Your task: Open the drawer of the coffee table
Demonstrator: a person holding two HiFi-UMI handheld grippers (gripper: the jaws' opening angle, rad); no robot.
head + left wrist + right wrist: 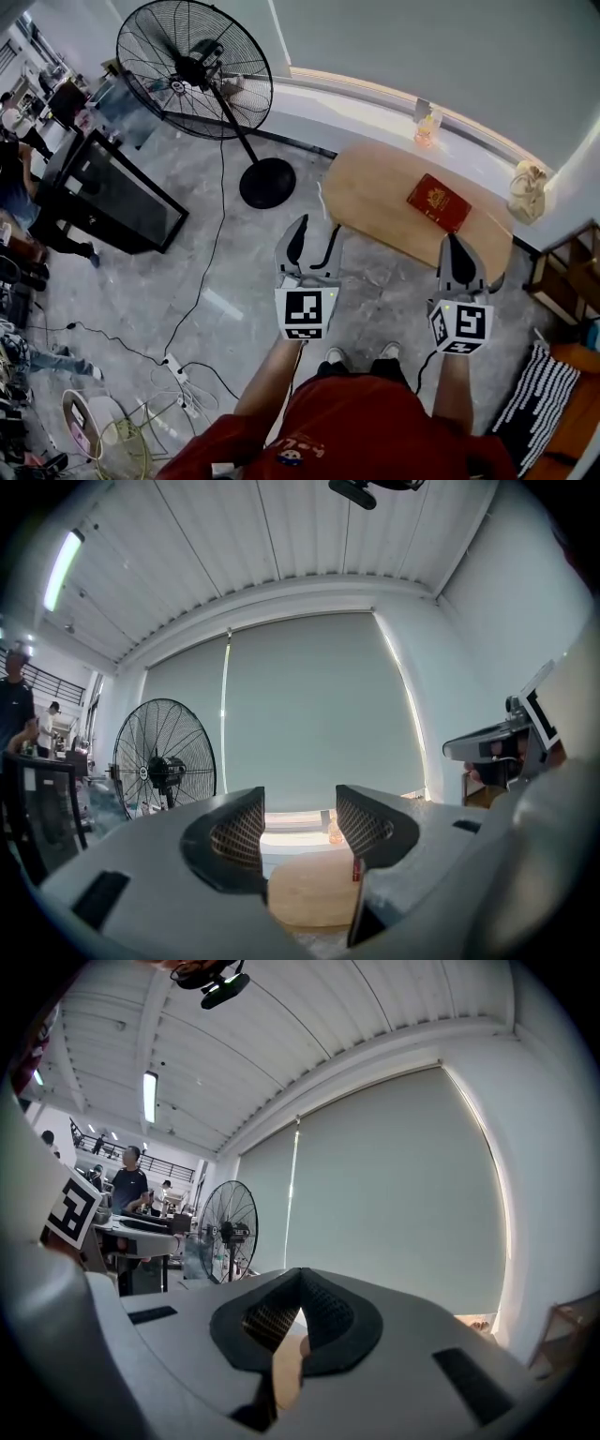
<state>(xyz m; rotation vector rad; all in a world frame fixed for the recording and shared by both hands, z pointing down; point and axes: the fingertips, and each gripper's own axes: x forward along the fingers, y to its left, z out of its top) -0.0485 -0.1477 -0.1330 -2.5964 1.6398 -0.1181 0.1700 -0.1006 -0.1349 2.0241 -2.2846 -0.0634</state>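
Head view, tabletop: the oval wooden tabletop (pixel 375 197) of the coffee table stands on the grey floor (pixel 187 281) by the window ledge, just ahead of both tools; a red book (pixel 439 202) lies on its right half; the drawer cannot be made out from above
Head view, left tool (pixel 317 230): held out over the floor at the tabletop's near left edge; jaws spread
Head view, right tool (pixel 452 244): over the tabletop's near right edge; jaws together
Head view, surroundings: a black pedestal fan (pixel 195 67) stands to the left; a bottle (pixel 425 127) sits on the ledge
Left tool view: left tool (pixel 300 827) has its jaws apart with nothing between them; through the gap show the tabletop (pixel 309 892) and the bottle (pixel 335 833); the fan (pixel 164 761) is at left
Right tool view: right tool (pixel 298 1283) has its jaw tips pressed together, gripping nothing; the fan (pixel 230 1232) stands beyond at left
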